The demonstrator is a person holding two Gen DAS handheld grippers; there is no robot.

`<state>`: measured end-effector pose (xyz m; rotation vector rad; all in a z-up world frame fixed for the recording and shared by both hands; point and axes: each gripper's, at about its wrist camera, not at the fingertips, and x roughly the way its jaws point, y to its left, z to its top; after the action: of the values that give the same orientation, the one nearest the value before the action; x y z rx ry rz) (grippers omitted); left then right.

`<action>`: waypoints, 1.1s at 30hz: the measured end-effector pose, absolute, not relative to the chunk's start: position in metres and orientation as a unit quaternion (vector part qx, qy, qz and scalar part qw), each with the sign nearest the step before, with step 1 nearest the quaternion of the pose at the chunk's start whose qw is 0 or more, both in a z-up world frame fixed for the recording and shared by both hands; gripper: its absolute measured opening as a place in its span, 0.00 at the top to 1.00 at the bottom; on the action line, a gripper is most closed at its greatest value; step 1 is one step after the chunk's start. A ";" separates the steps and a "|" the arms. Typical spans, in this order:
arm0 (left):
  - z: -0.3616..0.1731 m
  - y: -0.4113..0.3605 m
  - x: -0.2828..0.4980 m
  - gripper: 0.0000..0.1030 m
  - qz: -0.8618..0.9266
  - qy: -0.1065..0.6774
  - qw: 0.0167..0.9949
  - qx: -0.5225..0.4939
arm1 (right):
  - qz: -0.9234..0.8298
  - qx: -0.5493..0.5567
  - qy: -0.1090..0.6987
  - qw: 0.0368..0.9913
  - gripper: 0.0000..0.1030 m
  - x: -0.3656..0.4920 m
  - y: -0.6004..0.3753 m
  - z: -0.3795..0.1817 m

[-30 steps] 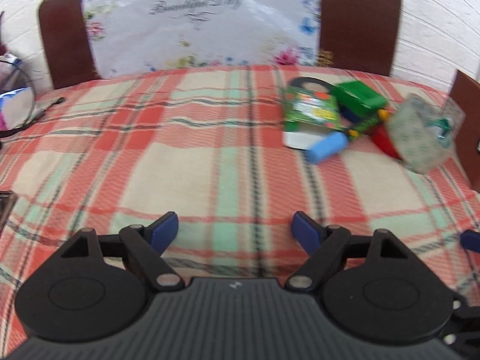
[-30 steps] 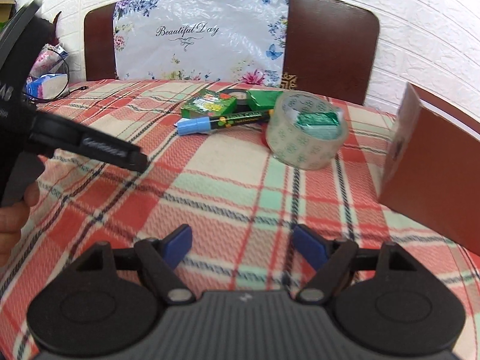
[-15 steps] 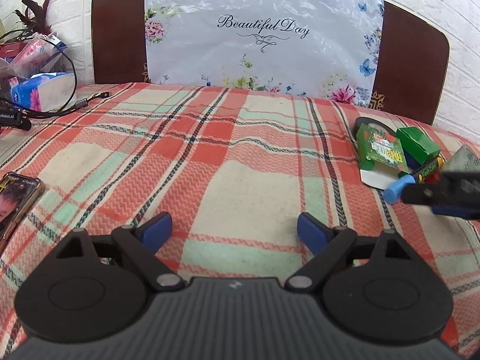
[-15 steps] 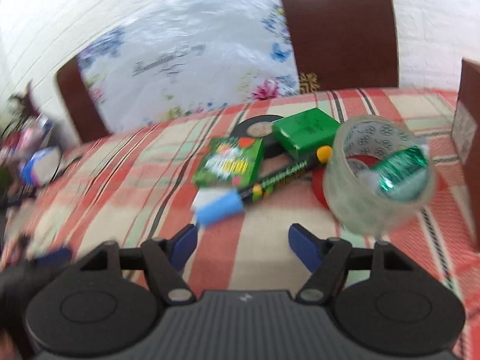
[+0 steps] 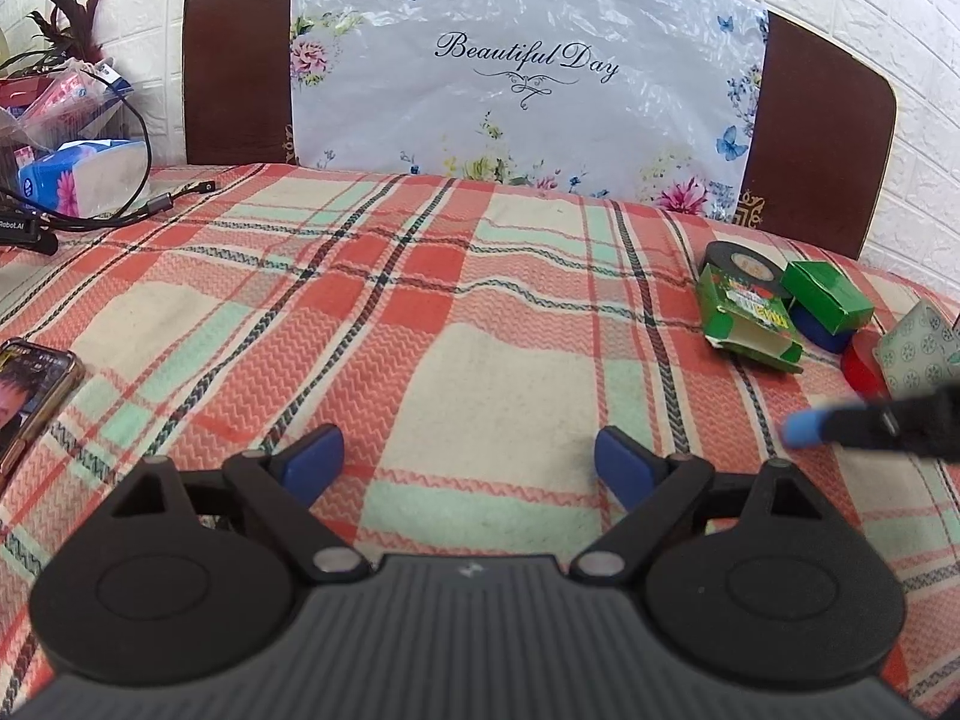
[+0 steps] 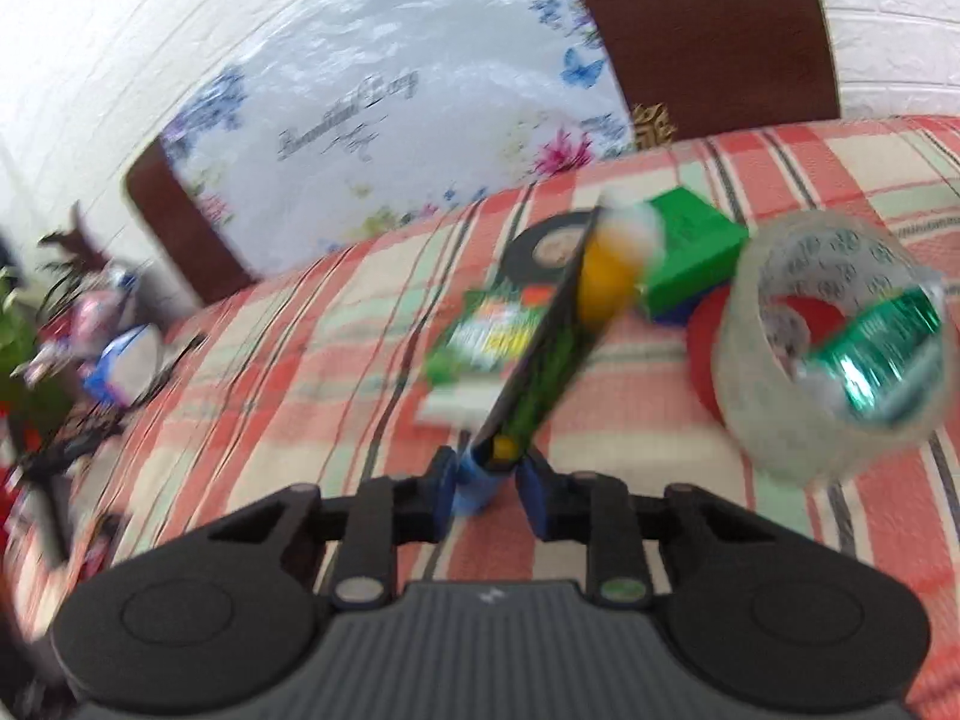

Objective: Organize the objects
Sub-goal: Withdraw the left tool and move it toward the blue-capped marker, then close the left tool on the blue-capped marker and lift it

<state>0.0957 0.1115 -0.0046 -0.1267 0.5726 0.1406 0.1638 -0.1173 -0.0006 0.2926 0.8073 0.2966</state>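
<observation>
Plaid cloth in red, cream and mint covers the table (image 5: 456, 360). The right gripper (image 6: 485, 483) has its jaws closed on the blue cap end of a marker (image 6: 540, 372), whose dark barrel with green print rises away from the camera, tipped up off the cloth. Half a second ago those jaws were wide apart with the marker lying flat among the clutter, so the pick has just been made and the lift appears under way. From the left wrist view the blue cap pokes in near the table's right edge. Remaining near the far right corner are a green printed box (image 5: 747, 324), a plain green box (image 5: 828, 297), a black tape roll (image 5: 741, 264) and a clear tape roll (image 6: 834, 336). The left gripper (image 5: 468, 462) hovers over the near middle of the cloth, jaws wide apart and empty.
</observation>
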 end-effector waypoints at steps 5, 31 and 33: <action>-0.004 0.113 0.096 0.10 0.061 0.283 0.955 -0.065 | 0.154 0.020 0.366 0.918 0.81 0.091 -0.127 0.008; 0.023 -0.062 0.040 0.32 -0.214 0.490 0.840 -0.086 | 0.187 0.011 0.356 0.915 0.83 -0.029 -0.196 -0.010; 0.023 -0.063 0.047 0.65 -0.202 0.491 0.843 -0.085 | 0.210 0.101 0.360 0.903 0.83 -0.024 -0.216 -0.008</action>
<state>0.0466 -0.0629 0.0232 -0.1798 1.0366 -0.4273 -0.0237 -0.2163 -0.0081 0.2094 0.7434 0.4343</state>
